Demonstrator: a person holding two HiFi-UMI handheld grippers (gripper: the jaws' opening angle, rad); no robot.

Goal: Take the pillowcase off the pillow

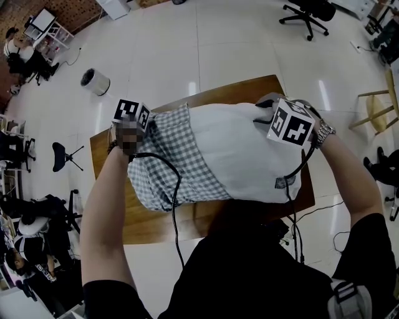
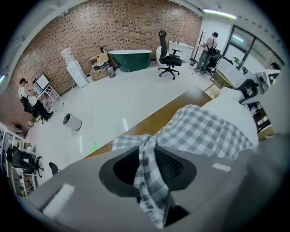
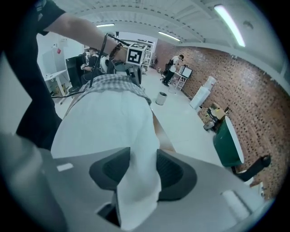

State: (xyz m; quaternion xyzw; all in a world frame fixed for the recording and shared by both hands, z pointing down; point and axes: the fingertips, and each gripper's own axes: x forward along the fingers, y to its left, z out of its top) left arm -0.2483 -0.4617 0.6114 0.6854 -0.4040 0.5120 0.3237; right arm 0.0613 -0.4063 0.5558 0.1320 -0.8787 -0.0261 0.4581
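A white pillow [image 1: 249, 149] lies on the wooden table [image 1: 206, 224], its left end still inside a grey-and-white checked pillowcase [image 1: 171, 156]. My left gripper [image 1: 138, 138] points down at the pillowcase's far left corner. In the left gripper view, the left gripper [image 2: 146, 165] has its jaws apart with a bunched fold of checked cloth [image 2: 147, 181] lying between them. My right gripper [image 1: 260, 113] sits at the pillow's bare right end. The right gripper view shows the right gripper [image 3: 142, 170] with its jaws apart and a fold of white pillow fabric [image 3: 136, 181] between them.
A black cable [image 1: 176, 205] runs from the left gripper across the table's near edge. On the floor stand a white round bin [image 1: 95, 81], a black office chair [image 1: 308, 15] and a wooden chair [image 1: 377, 109]. People sit at desks at the far left.
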